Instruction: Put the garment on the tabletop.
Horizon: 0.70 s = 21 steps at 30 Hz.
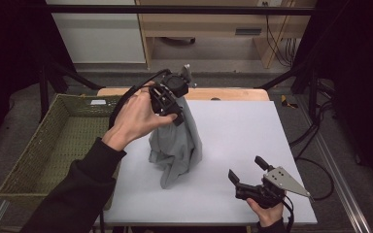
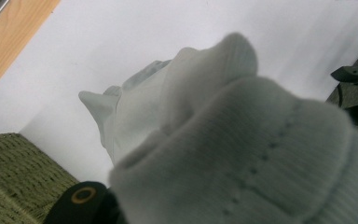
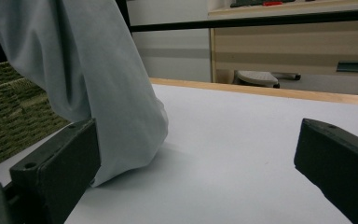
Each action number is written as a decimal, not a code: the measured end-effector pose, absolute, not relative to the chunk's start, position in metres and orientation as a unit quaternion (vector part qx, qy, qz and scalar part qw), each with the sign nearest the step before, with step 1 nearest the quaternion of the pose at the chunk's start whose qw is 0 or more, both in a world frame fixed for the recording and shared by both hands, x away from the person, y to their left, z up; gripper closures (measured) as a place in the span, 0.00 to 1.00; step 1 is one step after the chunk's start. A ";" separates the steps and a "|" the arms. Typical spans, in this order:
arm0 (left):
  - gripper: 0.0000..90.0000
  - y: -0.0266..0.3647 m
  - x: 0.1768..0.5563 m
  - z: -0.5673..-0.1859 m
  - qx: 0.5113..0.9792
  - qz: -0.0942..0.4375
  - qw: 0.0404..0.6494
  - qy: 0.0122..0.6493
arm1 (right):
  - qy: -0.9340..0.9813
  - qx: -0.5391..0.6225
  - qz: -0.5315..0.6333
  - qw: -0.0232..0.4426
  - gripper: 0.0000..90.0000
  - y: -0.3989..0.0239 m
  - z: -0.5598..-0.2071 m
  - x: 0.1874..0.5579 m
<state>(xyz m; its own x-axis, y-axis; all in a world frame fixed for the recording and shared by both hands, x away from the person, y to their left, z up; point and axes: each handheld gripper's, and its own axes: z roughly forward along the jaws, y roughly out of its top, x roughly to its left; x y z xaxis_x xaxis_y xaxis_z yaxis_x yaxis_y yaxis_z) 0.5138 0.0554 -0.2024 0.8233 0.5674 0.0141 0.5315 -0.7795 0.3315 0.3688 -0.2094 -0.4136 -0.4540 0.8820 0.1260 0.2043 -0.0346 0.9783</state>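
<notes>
High view: left tool [image 1: 175,108] clamped on grey garment [image 1: 177,145], hanging with its hem on the surface [image 1: 243,136] near mid-left edge; right tool [image 1: 247,170] gapes, empty, at near-right corner. Left tool view — ribbed cloth [image 2: 242,154] bunched close. Right tool view — jaws wide apart, garment [image 3: 98,70] beside one.

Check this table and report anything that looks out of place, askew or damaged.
Nothing looks damaged or spilled. The grey garment hangs bunched from the left tool, its lower end crumpled on the white tabletop. The right tool rests open near the front edge, holding nothing. The woven basket sits beside the table.
</notes>
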 end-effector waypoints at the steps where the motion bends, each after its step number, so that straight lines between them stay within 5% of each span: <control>1: 0.85 0.054 0.514 -0.205 0.942 0.055 0.158 0.289 | 0.629 0.432 0.575 0.295 0.01 -0.210 -0.414 0.369; 21: 0.84 0.044 0.522 -0.254 0.949 0.025 0.155 0.275 | 0.632 0.427 0.575 0.295 0.01 -0.210 -0.414 0.369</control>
<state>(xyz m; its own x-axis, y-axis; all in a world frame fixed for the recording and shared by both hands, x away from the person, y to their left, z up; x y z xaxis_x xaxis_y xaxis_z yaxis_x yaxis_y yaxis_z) 0.5216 0.0445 -0.2539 0.8479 0.5288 -0.0376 0.5134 -0.8014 0.3070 0.3693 -0.2099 -0.4143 -0.4609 0.8795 0.1186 0.2018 -0.0262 0.9791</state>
